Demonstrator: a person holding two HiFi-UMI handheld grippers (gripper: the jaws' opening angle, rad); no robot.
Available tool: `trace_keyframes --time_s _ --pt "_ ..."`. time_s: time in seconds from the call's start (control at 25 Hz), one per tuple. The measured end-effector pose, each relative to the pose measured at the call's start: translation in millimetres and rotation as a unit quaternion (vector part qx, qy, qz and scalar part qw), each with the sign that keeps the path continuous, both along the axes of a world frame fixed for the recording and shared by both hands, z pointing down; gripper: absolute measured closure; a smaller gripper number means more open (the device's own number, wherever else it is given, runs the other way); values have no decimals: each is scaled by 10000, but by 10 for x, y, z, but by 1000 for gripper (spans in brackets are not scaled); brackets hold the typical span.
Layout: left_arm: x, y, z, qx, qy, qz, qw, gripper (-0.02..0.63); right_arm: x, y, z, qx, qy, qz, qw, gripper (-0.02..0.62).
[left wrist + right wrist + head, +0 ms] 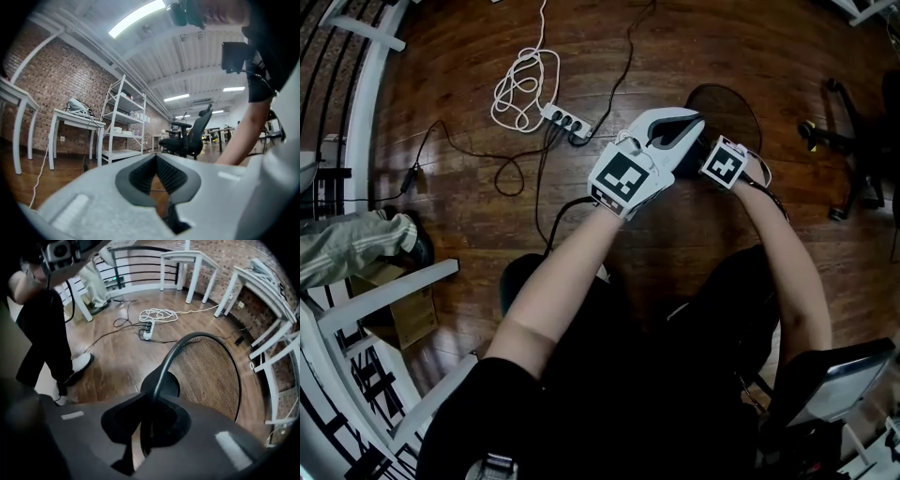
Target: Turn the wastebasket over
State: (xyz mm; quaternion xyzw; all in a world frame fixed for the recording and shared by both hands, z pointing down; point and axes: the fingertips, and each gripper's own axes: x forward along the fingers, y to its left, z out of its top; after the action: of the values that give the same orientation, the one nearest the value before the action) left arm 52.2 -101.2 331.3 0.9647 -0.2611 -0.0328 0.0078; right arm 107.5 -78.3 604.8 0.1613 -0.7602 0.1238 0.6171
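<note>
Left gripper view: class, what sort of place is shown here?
Probably an open-plan office or studio workspace: a bare brick wall, a white shelving unit and a black office chair, under ceiling strip lights.

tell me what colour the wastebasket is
The wastebasket is black mesh, clearest in the right gripper view.

Bright ceiling light strips (pixel 136 16) light the room evenly. The wooden floor (pixel 450 84) carries a soft sheen and faint shadows. Every view bends strongly toward dark, vignetted edges. The jaws nearest each lens blur, while the wastebasket (pixel 206 376) mesh stays sharp.
</note>
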Motion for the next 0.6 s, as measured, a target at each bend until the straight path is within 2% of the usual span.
trace_keyframes --time_s 0.08,0.36,0.48,0.6 --pt "-23 -21 -4 -9 23 -33 10000 604 -61 55 46 108 155 -292 9994 571" --pt "64 -27 -18 -94 57 34 9999 604 -254 521 339 -22 607 -1262 9901 571" --pt "127 10 31 -66 7 131 9999 604 -270 665 457 -84 616 -1406 9881 575" --pt "158 12 38 -92 -10 145 9999 604 -224 634 451 130 563 -1423 9881 574"
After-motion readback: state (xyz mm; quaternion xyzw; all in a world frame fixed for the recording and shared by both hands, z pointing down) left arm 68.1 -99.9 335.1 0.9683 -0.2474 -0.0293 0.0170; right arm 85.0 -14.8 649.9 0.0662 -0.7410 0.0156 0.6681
